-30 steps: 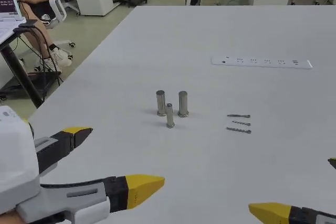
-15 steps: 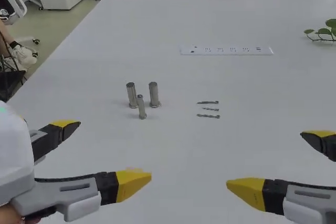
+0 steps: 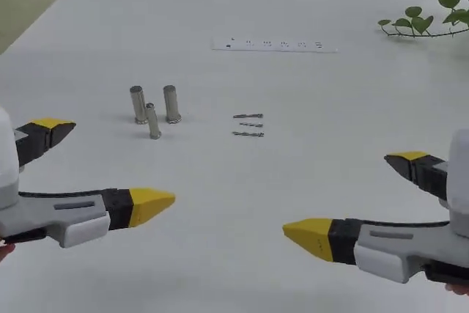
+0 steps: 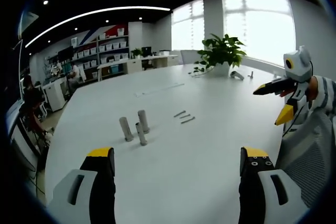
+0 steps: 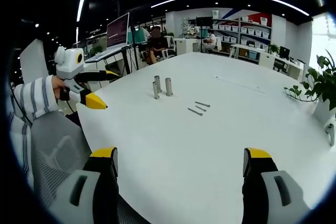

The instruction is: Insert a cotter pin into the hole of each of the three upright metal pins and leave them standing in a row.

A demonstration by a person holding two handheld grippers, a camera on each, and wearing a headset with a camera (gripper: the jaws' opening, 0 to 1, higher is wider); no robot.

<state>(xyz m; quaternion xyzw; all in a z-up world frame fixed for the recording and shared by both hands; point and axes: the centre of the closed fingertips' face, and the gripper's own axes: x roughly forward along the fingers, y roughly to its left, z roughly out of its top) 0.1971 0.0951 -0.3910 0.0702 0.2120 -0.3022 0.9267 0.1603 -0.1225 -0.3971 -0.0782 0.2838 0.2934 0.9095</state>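
The left gripper (image 3: 121, 160) is hovering over the near part of the white table (image 3: 220, 196) with its yellow-tipped jaws spread wide and nothing between them. The right gripper (image 3: 335, 193) is hanging level with it across a bare stretch of tabletop, its jaws gaping just as wide and gripping nothing. The three metal pins (image 3: 153, 111) are standing upright in a tight cluster ahead of the left gripper, well apart from its tips (two side by side at the back, the third just in front and between them). The three cotter pins (image 3: 248, 124) are lying flat in a short stack of parallel lines ahead of the gap between the two grippers, to the right of the metal pins and clear of them. Farther beyond, a white power strip (image 3: 275, 45) is lying across the table, and a leafy plant (image 3: 425, 20) is trailing in far ahead of the right gripper.
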